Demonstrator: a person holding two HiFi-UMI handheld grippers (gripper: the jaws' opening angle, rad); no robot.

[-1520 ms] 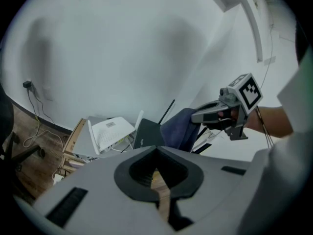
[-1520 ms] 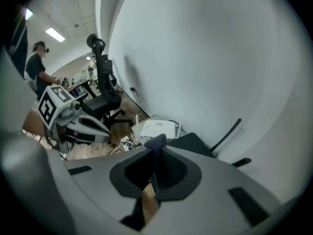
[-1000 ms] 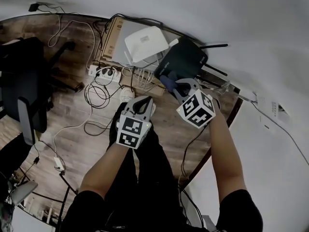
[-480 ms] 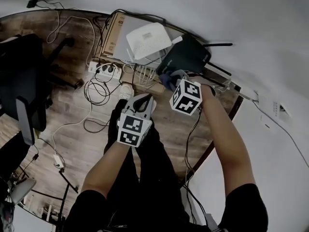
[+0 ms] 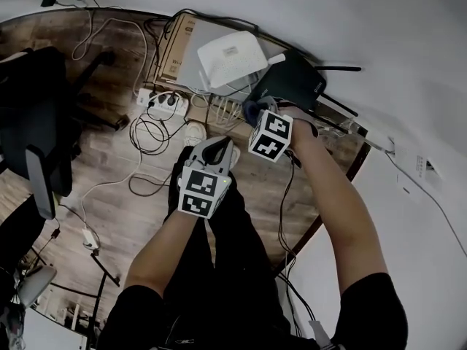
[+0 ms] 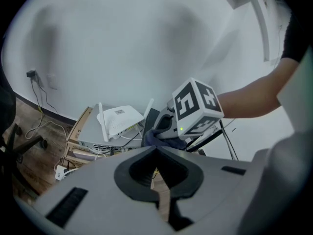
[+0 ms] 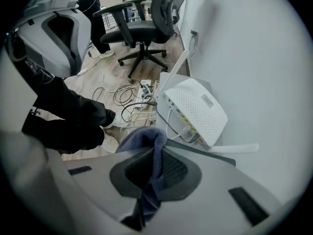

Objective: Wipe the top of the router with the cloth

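Observation:
A white router (image 5: pixel 228 54) lies on a flat grey box, and a black router (image 5: pixel 293 81) with antennas sits just right of it against the wall. My right gripper (image 5: pixel 258 112) is shut on a dark blue cloth (image 5: pixel 252 109) at the black router's near left edge. In the right gripper view the cloth (image 7: pixel 147 145) bunches between the jaws, with the white router (image 7: pixel 196 112) close ahead and above. My left gripper (image 5: pixel 222 146) hangs lower, shut and holding nothing. In the left gripper view, the left gripper (image 6: pixel 156 151) looks toward the right gripper's marker cube (image 6: pixel 197 106).
A cardboard box (image 5: pixel 174 47) lies under the grey box. A power strip (image 5: pixel 157 103) and tangled cables (image 5: pixel 149 138) cover the wood floor in front. A black office chair (image 5: pixel 35 125) stands at the left. My black-trousered legs (image 5: pixel 222 254) are below.
My right gripper has carried the cloth up and to the left, away from me and closer to the two routers. The left gripper has hardly moved.

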